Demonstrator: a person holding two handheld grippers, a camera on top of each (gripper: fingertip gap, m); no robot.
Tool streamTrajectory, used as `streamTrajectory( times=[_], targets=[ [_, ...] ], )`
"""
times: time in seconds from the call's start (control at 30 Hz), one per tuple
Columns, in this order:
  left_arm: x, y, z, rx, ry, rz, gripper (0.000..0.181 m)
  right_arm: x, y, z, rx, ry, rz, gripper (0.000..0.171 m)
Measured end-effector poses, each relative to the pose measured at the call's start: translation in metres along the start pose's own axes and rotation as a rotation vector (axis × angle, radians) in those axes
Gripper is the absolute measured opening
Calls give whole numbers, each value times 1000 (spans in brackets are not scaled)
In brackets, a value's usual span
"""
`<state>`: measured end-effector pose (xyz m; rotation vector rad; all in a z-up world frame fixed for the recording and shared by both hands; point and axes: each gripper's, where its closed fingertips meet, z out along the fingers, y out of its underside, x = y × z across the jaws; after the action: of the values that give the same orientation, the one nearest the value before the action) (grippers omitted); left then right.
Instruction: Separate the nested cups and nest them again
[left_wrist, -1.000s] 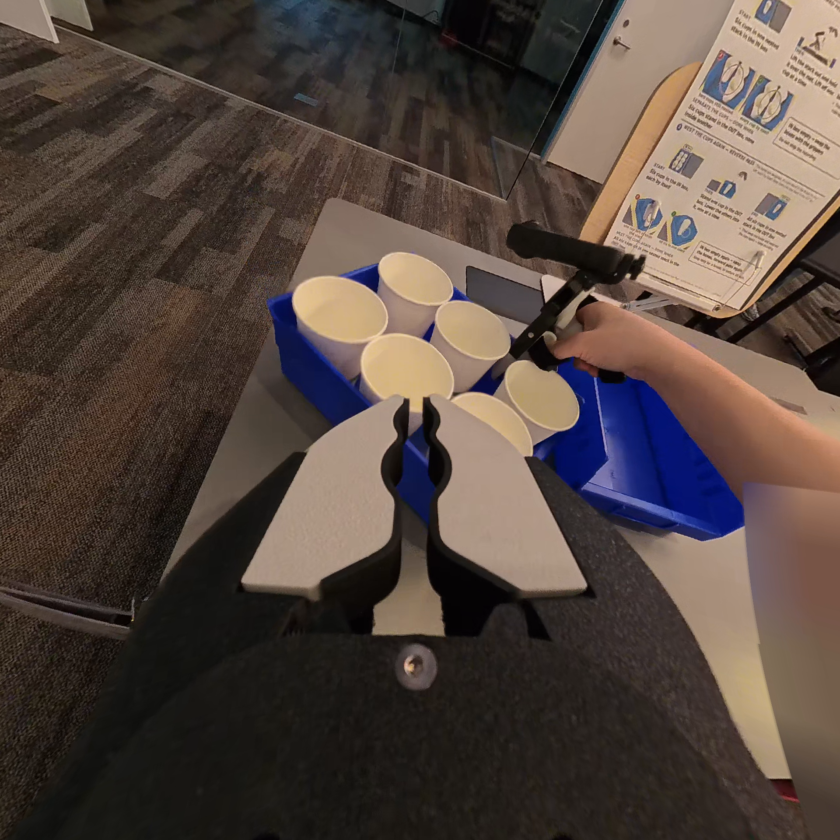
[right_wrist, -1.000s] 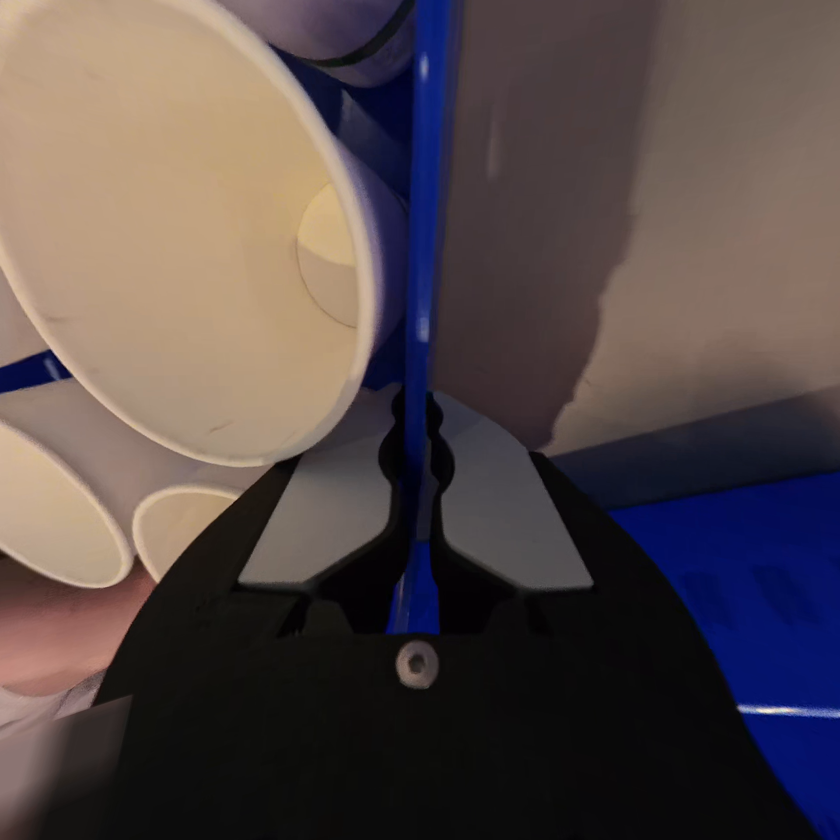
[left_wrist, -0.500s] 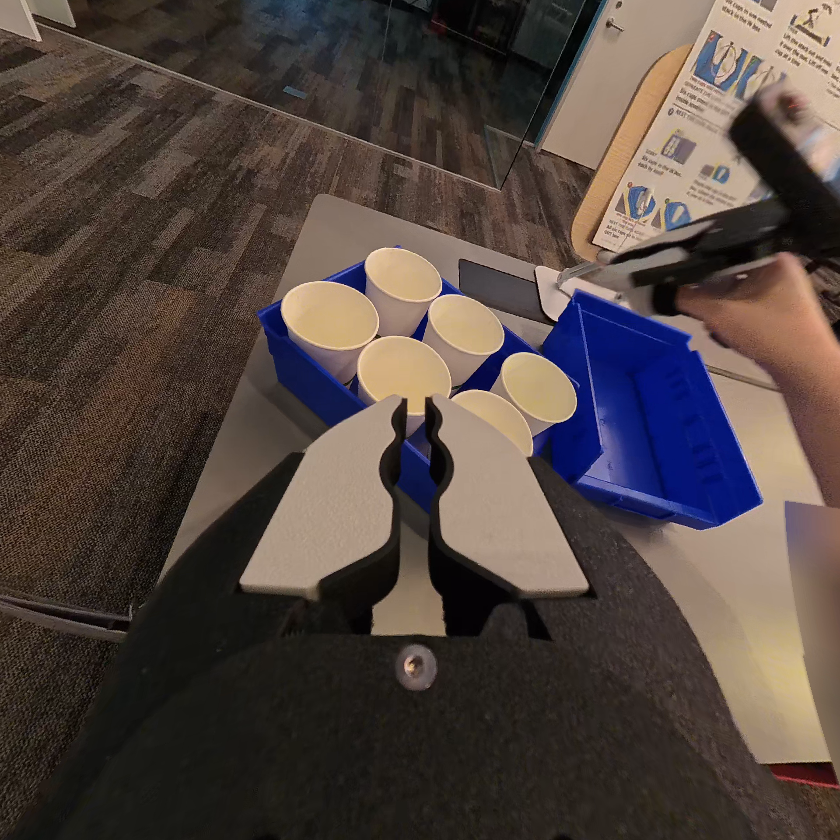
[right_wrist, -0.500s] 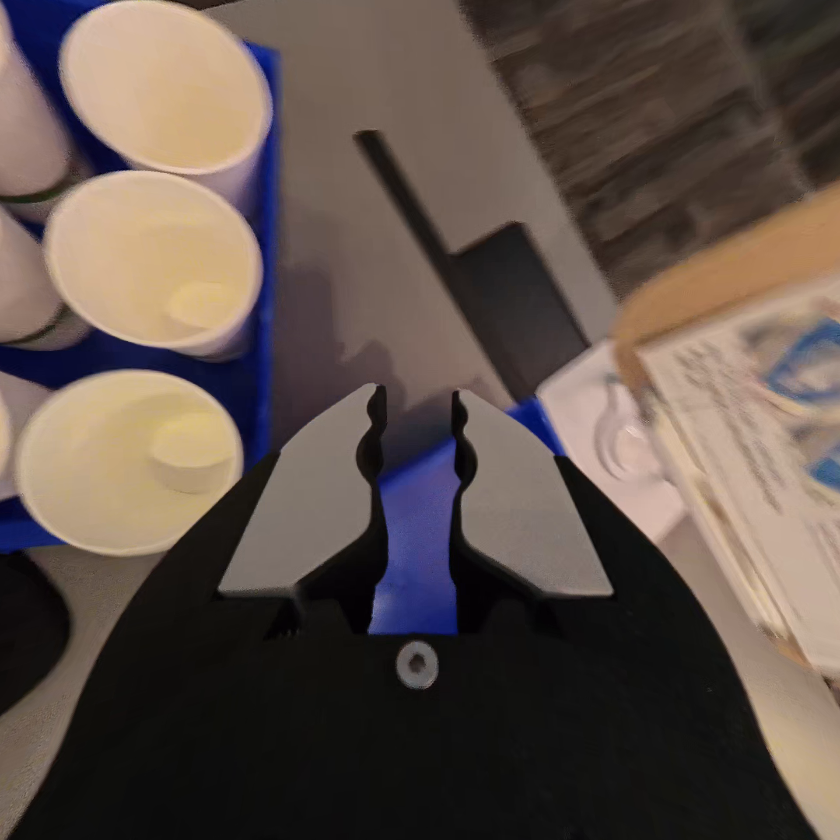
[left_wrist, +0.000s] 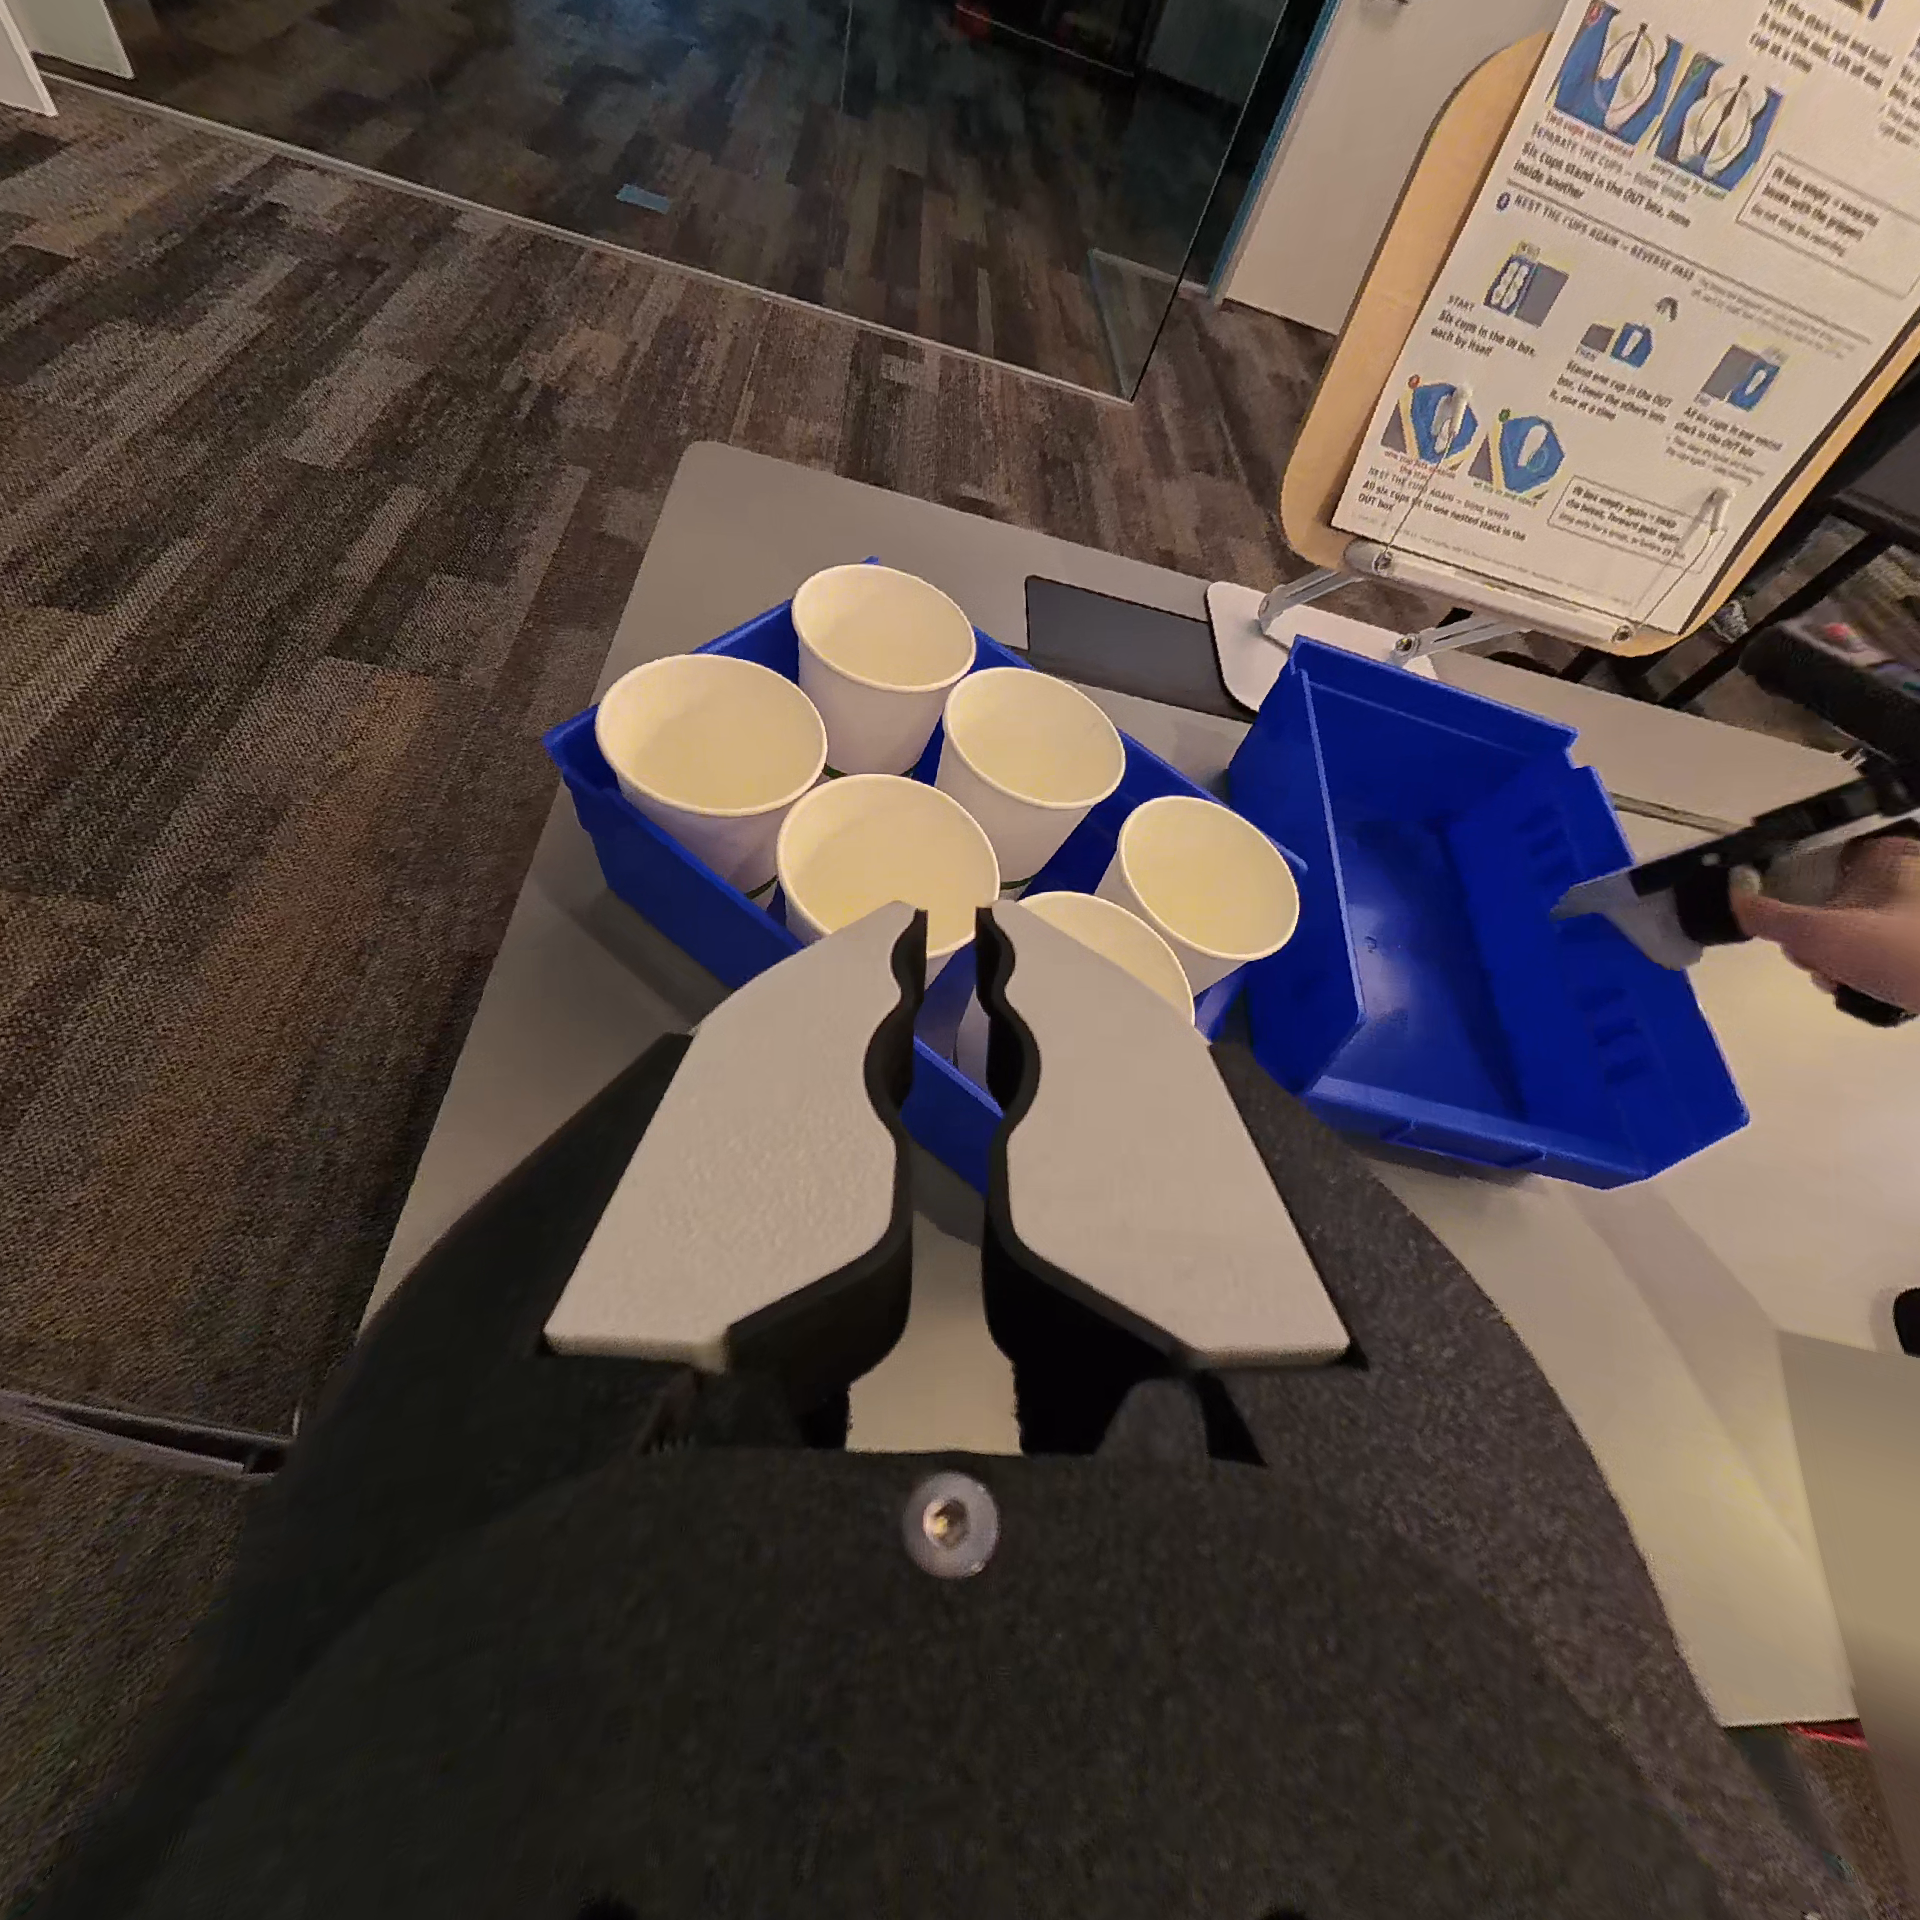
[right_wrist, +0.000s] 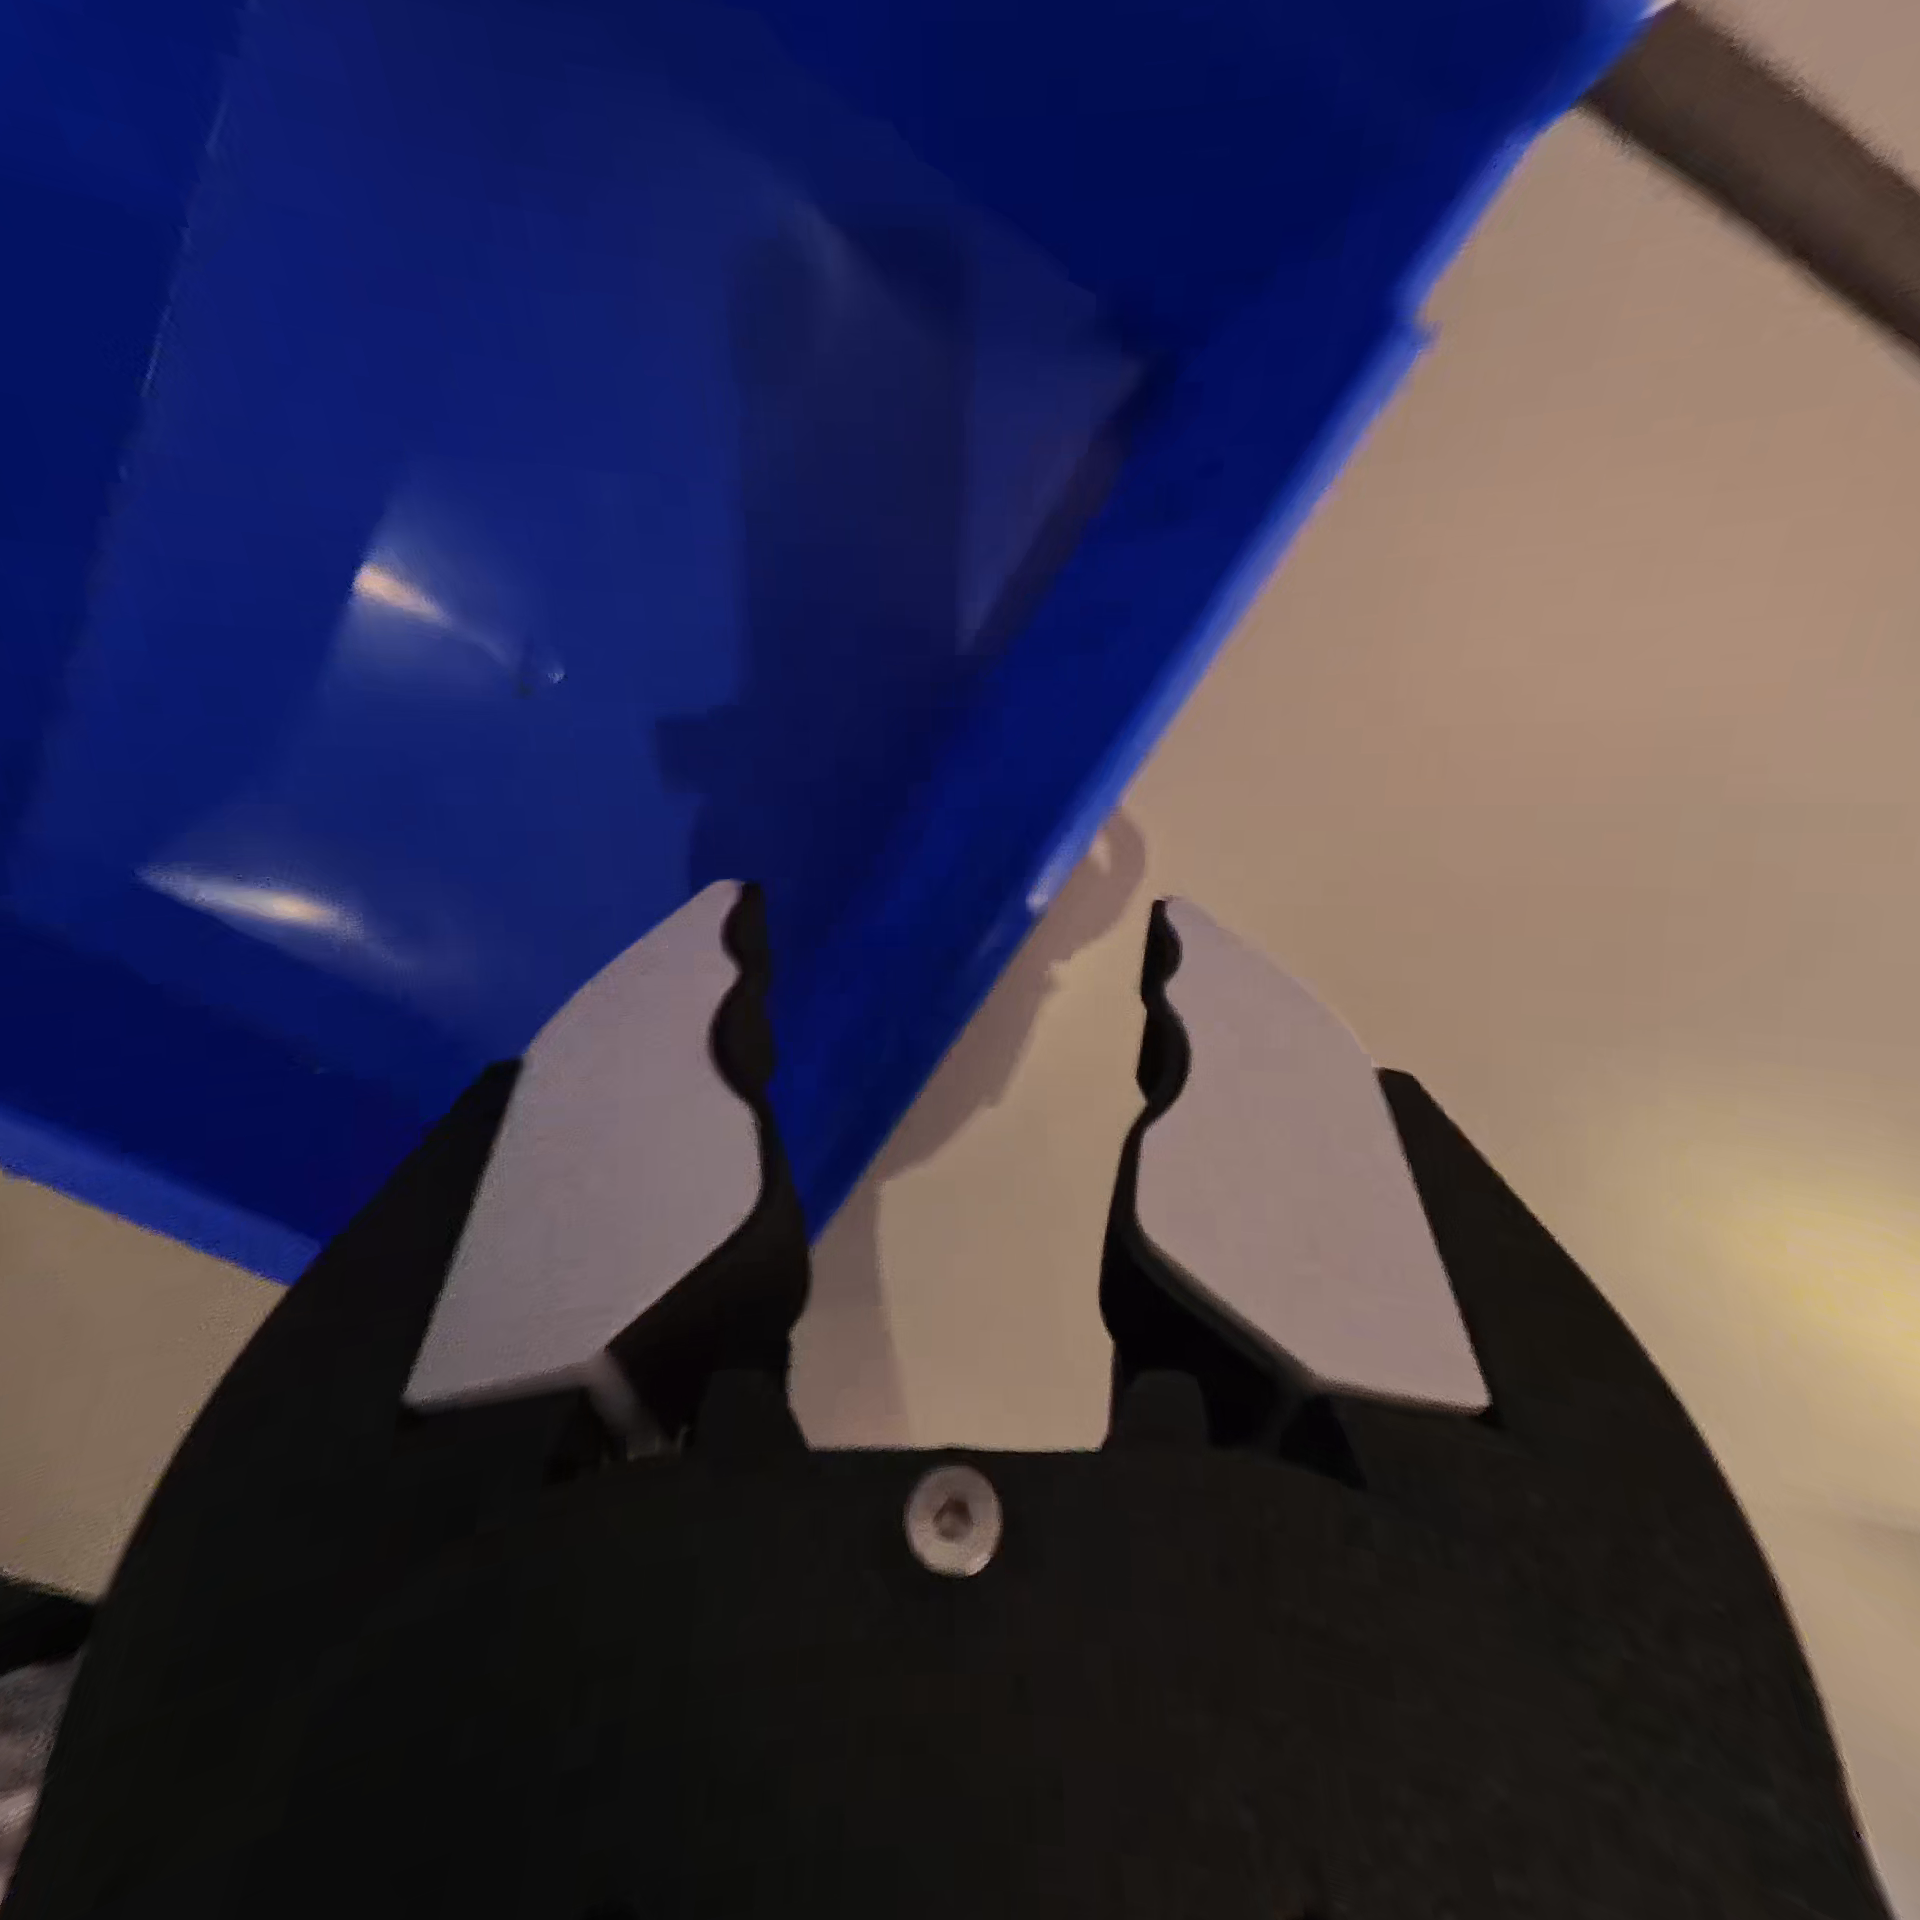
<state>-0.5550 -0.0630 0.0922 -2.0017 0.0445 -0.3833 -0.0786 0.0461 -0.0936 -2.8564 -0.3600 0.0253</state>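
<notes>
Behind the left gripper (left_wrist: 948, 928) fingers (left_wrist: 758, 1132) — one cup (left_wrist: 1117, 945) half hidden.

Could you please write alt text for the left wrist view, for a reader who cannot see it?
Six white paper cups stand upright and separate in a blue bin on a grey table. An empty blue bin sits beside it, with the right gripper over its edge. The left gripper, nearly closed and empty, is in the foreground.
</notes>
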Motion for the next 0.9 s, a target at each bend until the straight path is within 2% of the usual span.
streamTrajectory(
  times=[0.07,0.17,0.27,0.33,0.63,0.9],
  targets=[
    [1,0,-1,-1,-11,4,8,-13,3,5,-30,-70,1,41],
    [3,-1,0,-4,-18,11,8,-2,6,4,-62,-62,22,28],
    [7,-1,2,-15,-17,29,8,18,14,2,-88,-107,94,6],
    [10,-1,4,-22,-12,41,8,33,22,1,-100,-160,127,4],
    [20,-4,10,-36,-16,78,8,155,87,-13,-137,-92,162,4],
    [34,-6,18,-65,-36,131,8,255,156,-29,-102,-63,359,4]
  ],
)
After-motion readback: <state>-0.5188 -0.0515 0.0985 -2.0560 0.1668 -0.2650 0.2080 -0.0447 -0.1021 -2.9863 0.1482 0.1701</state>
